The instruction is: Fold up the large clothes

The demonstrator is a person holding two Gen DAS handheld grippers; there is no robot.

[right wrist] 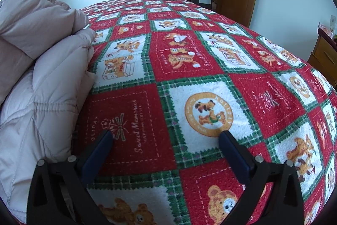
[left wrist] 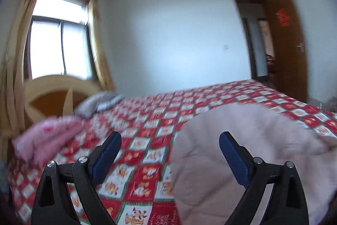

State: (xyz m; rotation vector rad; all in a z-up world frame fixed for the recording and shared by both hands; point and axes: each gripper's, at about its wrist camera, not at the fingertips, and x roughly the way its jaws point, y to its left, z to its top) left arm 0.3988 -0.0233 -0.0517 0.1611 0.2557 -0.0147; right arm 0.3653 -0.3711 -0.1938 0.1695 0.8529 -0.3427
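Pale pink quilted jacket lies bunched on the bed, just to the left of my right hand-held gripper, whose jaws stand wide apart over the red checked blanket, holding nothing. My left hand-held gripper is also spread open and empty; the jacket sits ahead under its right finger.

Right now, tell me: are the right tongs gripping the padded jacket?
No, the right tongs hang open over the bedspread, with the padded jacket beside them.
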